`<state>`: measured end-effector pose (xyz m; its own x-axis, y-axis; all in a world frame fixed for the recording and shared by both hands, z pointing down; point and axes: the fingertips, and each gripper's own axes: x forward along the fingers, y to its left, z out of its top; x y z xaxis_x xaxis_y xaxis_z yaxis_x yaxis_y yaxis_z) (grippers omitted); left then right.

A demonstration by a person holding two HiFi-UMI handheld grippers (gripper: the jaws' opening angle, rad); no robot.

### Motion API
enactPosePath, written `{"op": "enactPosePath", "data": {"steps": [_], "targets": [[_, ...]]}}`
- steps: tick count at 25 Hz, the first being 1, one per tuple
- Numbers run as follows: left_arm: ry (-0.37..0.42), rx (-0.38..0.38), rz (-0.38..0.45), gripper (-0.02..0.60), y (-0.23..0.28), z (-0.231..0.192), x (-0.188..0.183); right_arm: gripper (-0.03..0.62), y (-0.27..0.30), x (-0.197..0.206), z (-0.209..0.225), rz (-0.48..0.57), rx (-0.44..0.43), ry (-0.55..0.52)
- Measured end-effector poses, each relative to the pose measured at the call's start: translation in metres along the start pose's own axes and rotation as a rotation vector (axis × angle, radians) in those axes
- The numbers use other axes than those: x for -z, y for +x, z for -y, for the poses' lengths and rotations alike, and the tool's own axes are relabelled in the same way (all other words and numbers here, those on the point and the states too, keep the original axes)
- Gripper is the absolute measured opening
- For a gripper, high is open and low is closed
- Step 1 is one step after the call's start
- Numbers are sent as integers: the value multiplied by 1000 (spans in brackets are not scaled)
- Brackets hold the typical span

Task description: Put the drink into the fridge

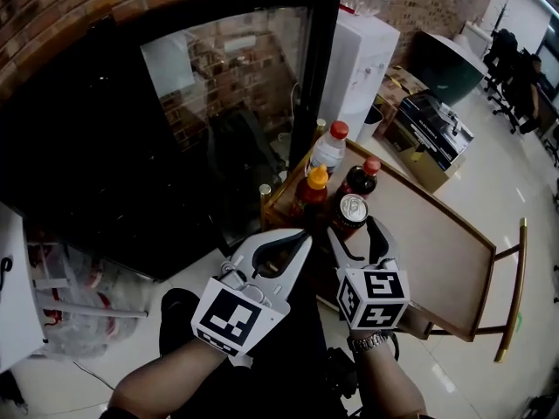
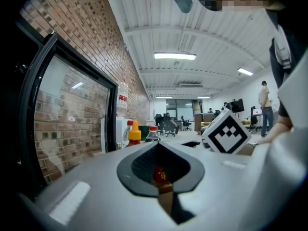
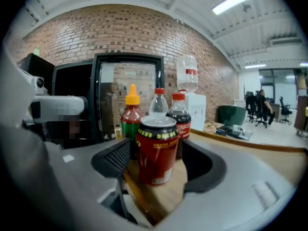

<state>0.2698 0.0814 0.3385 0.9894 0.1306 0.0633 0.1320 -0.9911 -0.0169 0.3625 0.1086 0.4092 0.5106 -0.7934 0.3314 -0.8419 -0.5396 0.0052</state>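
Observation:
A red drink can [image 1: 352,209] stands on the near corner of the wooden table [image 1: 437,243]. My right gripper [image 1: 354,227] is open, with a jaw on each side of the can and neither pad pressing it. The right gripper view shows the can [image 3: 157,150] upright between the pads [image 3: 117,159]. My left gripper [image 1: 297,238] is shut and empty, just left of the can and at the table corner. The black fridge [image 1: 227,112] stands at the left with its glass door closed.
Behind the can stand an orange-capped sauce bottle [image 1: 314,190], a dark cola bottle [image 1: 361,180] and a clear bottle with a red cap [image 1: 330,147]. A white water dispenser [image 1: 362,59] is beside the fridge. Plastic bags [image 1: 79,304] lie on the floor at the left.

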Motion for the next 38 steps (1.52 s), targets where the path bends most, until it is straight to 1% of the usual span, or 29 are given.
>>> {"op": "enactPosePath", "data": {"steps": [6, 10, 16, 20, 22, 24, 28, 34, 38], "targets": [[12, 13, -16, 5, 9, -4, 9, 324, 17, 4, 2, -21, -14, 2], [-3, -8, -17, 5, 8, -8, 8, 324, 22, 5, 2, -22, -15, -3], [-4, -48, -13, 5, -2, -13, 4, 318, 17, 7, 1, -10, -13, -2], [46, -66, -21, 5, -16, -15, 4, 316, 4, -2, -5, 22, -23, -16], [34, -96, -8, 5, -25, -15, -2, 316, -5, -9, -10, 43, -35, -25], [23, -127, 4, 5, -36, -15, -8, 316, -14, -16, -19, 64, -55, -33], [39, -185, 1, 5, -62, -16, -11, 316, -31, -31, -47, 105, -121, -53], [108, -273, -16, 5, -112, -31, -10, 316, -43, -48, -112, 152, -260, -85], [73, -361, 6, 5, -147, -47, -17, 316, -47, -57, -157, 166, -348, -117]]}}
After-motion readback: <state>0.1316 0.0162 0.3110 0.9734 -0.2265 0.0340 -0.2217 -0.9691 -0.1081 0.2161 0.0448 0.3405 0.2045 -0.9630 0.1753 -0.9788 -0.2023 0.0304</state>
